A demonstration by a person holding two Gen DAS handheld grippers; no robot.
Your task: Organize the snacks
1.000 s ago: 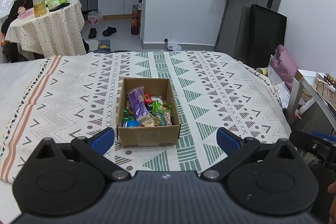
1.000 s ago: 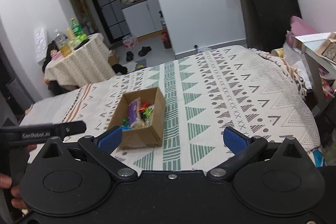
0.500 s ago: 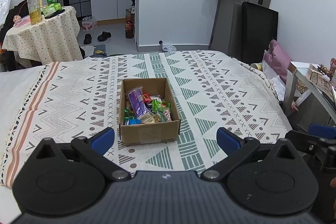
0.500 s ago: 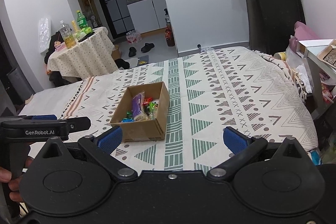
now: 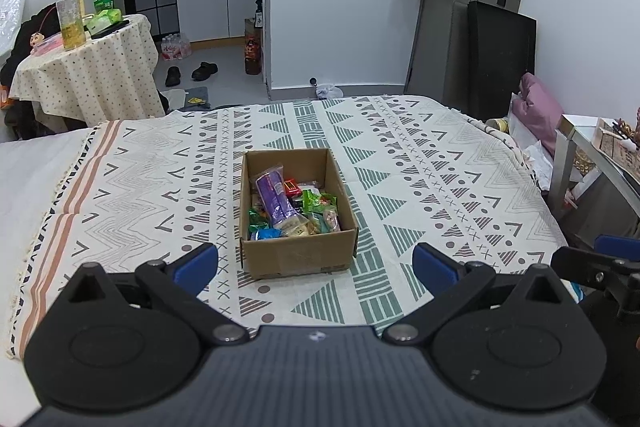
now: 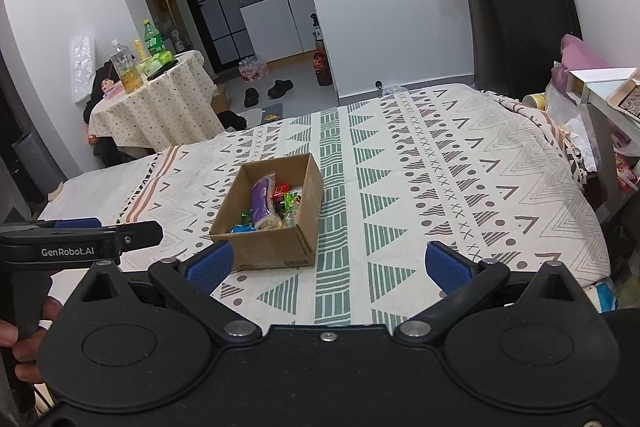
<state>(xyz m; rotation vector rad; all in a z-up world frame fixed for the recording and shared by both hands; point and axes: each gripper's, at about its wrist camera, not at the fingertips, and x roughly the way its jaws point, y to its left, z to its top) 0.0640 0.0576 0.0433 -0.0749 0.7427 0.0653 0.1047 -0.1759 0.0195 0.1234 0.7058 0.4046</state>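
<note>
Both grippers backed off slightly; cardboard box of snacks unmoved; jaws wide, empty.

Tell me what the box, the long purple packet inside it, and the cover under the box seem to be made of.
Box: plain brown cardboard, matte, with a folded flap at its corner. Purple packet: likely thin plastic film, glossy with light glints. Cover: woven cloth by its look, matte and printed with triangles, frayed along the left edge.

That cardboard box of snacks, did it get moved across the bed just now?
No. The cardboard box sits on the same green triangle stripe of the patterned blanket; only the cameras shifted.
</note>
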